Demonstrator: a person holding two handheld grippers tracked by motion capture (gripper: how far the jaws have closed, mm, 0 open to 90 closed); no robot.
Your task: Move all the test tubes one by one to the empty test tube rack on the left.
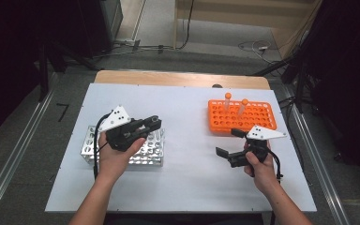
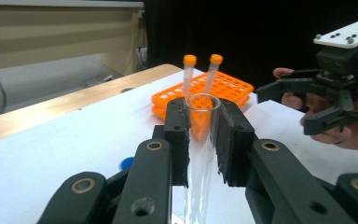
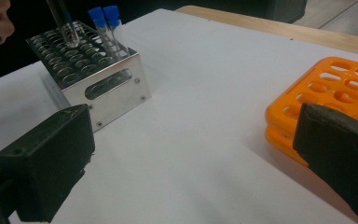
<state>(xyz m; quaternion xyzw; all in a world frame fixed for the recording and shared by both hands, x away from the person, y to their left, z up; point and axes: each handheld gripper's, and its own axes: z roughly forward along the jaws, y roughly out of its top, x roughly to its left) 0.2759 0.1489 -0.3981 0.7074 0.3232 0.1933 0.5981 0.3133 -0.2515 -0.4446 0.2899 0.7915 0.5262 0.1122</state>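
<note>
My left gripper is clamped on a clear glass tube above the metal rack at the worktop's 9 o'clock. My right gripper, at 3 o'clock beside the orange rack, holds nothing, jaws spread wide, pointing toward 9 o'clock.

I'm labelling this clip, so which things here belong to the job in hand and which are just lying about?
In the job:
- left gripper, shut on the clear tube
- right gripper, open
- metal rack with blue-capped tubes
- orange rack with orange-capped tubes

Lying about:
- cables on the floor
- blue cap on the table, role unclear
</note>
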